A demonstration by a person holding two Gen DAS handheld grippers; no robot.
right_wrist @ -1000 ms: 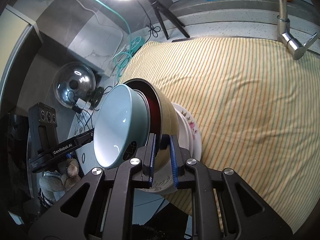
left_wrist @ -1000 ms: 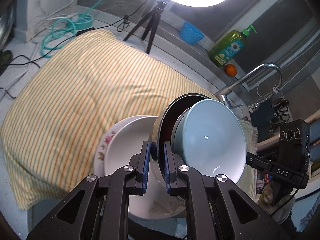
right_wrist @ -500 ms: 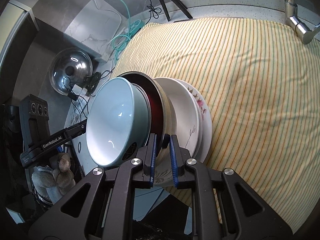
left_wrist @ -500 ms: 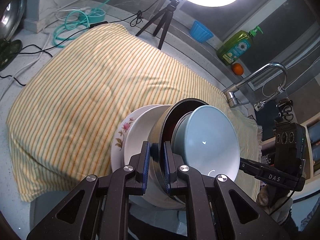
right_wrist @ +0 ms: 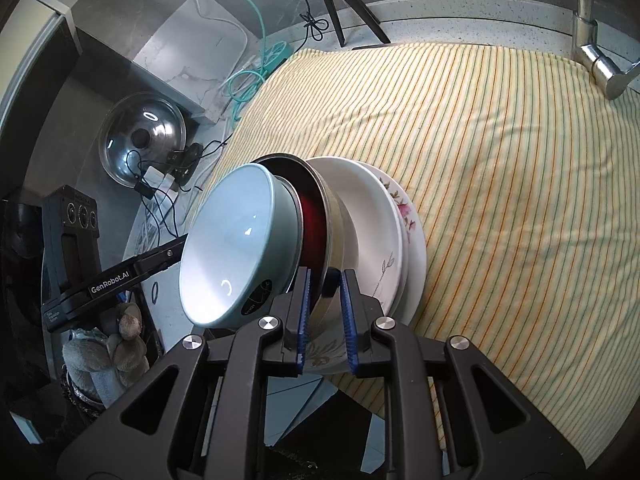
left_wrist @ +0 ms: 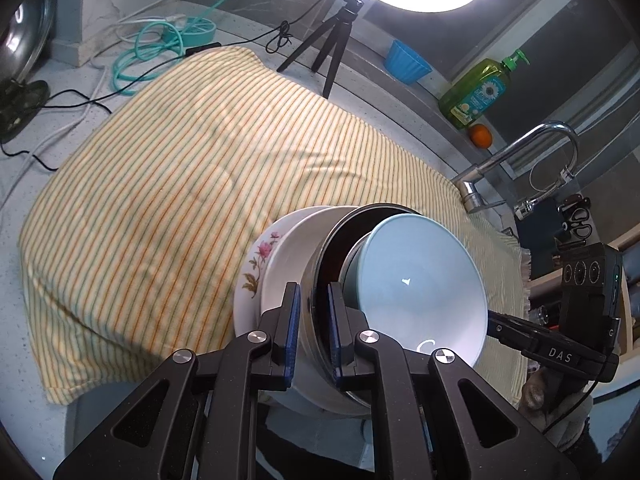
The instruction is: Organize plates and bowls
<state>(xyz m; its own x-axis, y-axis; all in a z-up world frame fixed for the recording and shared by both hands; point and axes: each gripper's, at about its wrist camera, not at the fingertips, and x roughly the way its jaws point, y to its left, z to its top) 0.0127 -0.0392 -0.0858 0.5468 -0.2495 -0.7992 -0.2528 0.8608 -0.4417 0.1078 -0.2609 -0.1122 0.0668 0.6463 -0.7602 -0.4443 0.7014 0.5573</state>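
Both tools, left tool (left_wrist: 314,326) and right tool (right_wrist: 324,314), clenched the metal bowl (right_wrist: 334,236) rim; open striped cloth (left_wrist: 168,200) lay ahead. Facing tool bodies read "DAS" and "GenRobot.AI".

**Both tools clamped, angled down**

The left tool (left_wrist: 313,322) points steeply downward, its blue-padded fingers (left_wrist: 291,322) nearly together, pinching a thin rim. The right tool (right_wrist: 325,312) slopes down likewise from the opposite side, its fingers (right_wrist: 347,312) drawn close and gripping as well.
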